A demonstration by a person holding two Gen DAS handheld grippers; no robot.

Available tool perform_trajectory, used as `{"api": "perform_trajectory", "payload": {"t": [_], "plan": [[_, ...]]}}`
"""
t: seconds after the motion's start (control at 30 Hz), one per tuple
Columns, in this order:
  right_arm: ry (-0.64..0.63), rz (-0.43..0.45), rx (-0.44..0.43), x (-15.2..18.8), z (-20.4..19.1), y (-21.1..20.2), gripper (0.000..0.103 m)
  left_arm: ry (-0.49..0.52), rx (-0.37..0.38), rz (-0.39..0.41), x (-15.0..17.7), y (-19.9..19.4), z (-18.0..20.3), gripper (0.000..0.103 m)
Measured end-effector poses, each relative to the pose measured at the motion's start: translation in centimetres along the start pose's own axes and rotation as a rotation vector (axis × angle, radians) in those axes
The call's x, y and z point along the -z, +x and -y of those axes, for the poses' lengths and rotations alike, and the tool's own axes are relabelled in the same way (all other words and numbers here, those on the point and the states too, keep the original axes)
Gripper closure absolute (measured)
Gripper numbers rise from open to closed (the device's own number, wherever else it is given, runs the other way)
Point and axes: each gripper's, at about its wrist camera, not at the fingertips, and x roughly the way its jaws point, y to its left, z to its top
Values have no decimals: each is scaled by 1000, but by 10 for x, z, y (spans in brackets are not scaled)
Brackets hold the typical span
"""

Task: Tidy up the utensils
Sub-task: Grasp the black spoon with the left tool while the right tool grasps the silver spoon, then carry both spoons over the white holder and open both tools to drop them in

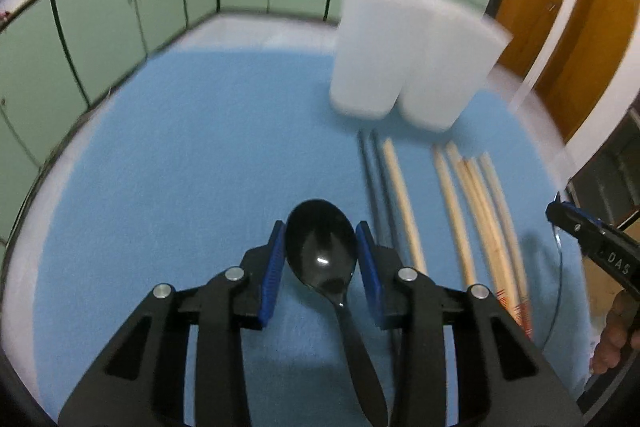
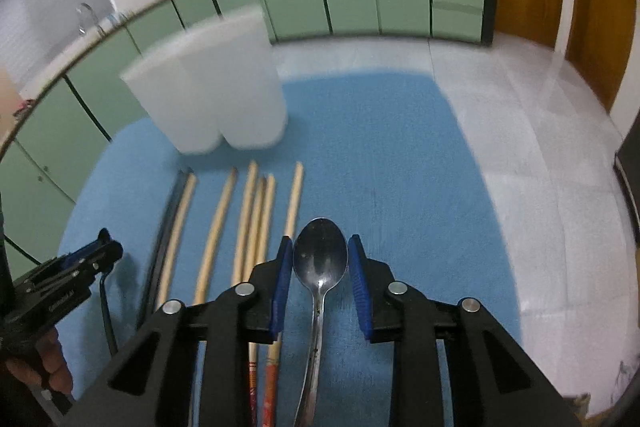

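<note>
Kitchen: green cabinets (image 1: pixel 100 15), countertop faucet (image 2: pixel 83 15).

blue mat (image 1: pixel 192 155) carries white holders (image 1: pixel 404 67), wooden chopsticks (image 1: pixel 472 215), dark chopsticks (image 1: pixel 374 179).

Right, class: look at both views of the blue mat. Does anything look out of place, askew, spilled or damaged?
Nothing is spilled or visibly damaged. The chopsticks lie loosely fanned rather than neatly paired, and two dark ones sit among the pale ones. The white containers stand upright. A black spoon and a metal spoon each sit between tongs.
</note>
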Motion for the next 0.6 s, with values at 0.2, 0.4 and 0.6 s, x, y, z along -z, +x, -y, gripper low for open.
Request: {"api": "perform_trajectory", "payload": {"t": [0.2,0.4,0.6], "plan": [[1,157,-52,-19,-5,-39,75,10,7,196,-16,-34,8,69],[-32,278,-100,-56,-15,-61,75,15,30,357,-48,-54,10,69],[-65,365,-138,-103,-29,-69,75,48,55,507,-109,-60,20,69]]}}
